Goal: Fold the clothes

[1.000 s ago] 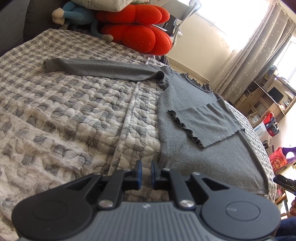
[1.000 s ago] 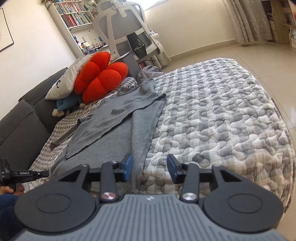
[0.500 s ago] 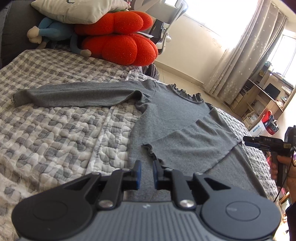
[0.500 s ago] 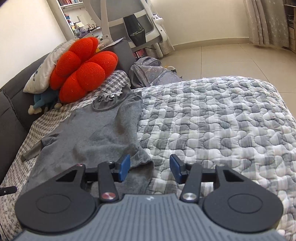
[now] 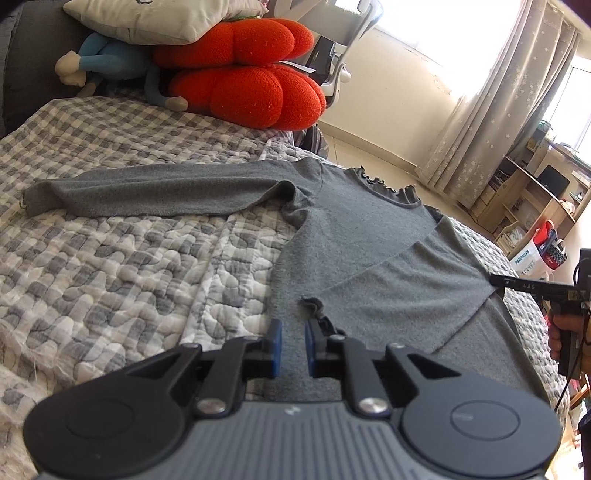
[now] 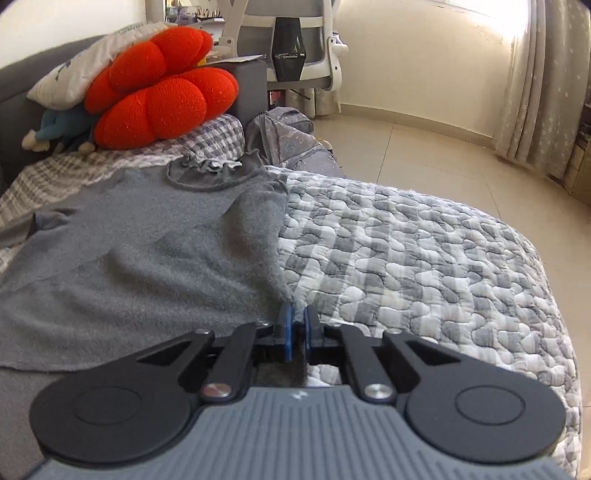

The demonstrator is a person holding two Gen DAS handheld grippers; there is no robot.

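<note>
A grey-and-white checked quilted bedspread (image 5: 122,266) covers the bed where I work, in a sunlit room with pale tiled floor (image 6: 424,155) and star-patterned beige curtains (image 5: 495,107) at the window. At the head of the bed a bright orange-red knitted flower-shaped cushion (image 5: 243,74) sits under a cream pillow (image 5: 162,14), beside a blue plush toy (image 5: 107,55); a white office chair (image 6: 295,40) stands behind them, and wooden shelving (image 5: 535,199) lines the far wall. The grey long-sleeved knit top with a ruffled neckline (image 5: 351,229) lies flat across the bedspread, one sleeve stretched straight out toward the left edge of the left wrist view, the other folded over its front so the frilled cuff lies just ahead of my left gripper (image 5: 292,345). That gripper hovers over the top's lower part, its blue-padded jaws a narrow gap apart with no cloth between them. My right gripper (image 6: 296,334) has just been closing and its jaws now pinch the top's side edge where it meets the bedspread.
</note>
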